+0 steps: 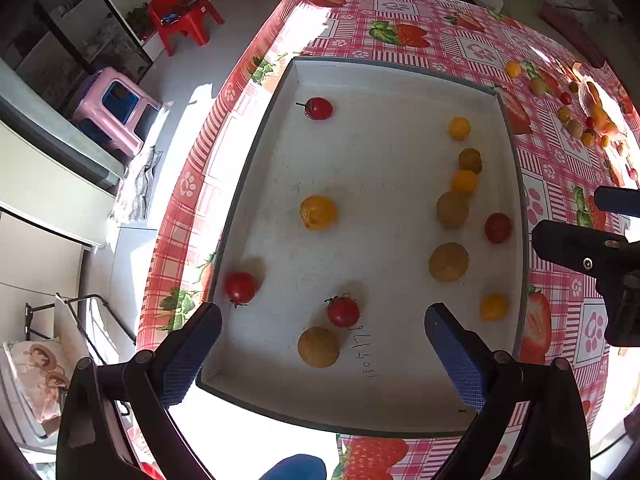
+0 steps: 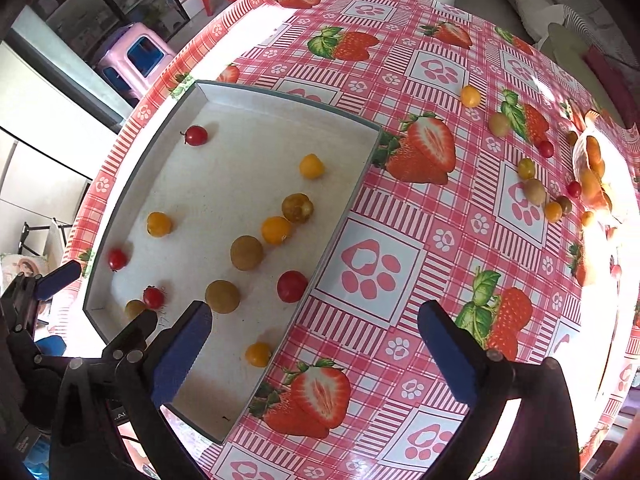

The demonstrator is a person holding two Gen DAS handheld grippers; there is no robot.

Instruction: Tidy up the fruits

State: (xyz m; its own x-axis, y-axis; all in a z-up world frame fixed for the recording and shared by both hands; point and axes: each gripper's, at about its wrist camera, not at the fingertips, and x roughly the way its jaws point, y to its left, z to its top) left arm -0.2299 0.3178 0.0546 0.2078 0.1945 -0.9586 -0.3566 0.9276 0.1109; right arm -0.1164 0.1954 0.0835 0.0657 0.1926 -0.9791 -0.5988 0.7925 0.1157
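Strawberry-print tablecloth point(image 2: 400, 200) – white tray point(image 1: 400, 68) about half filled, loose fruits point(image 2: 532, 190) remain by it – left gripper point(image 1: 322, 344) and right gripper point(image 2: 316, 340) both released, empty

- The right gripper point(image 2: 316, 354) is seen at the lower centre, jaws spread wide, nothing held between them.
- A white tray point(image 2: 362, 168) occupies the left of the frame; red, yellow and brownish fruits are scattered inside.
- More loose fruits point(image 2: 534, 191) are spread over the strawberry-print tablecloth point(image 2: 400, 208) at the right.
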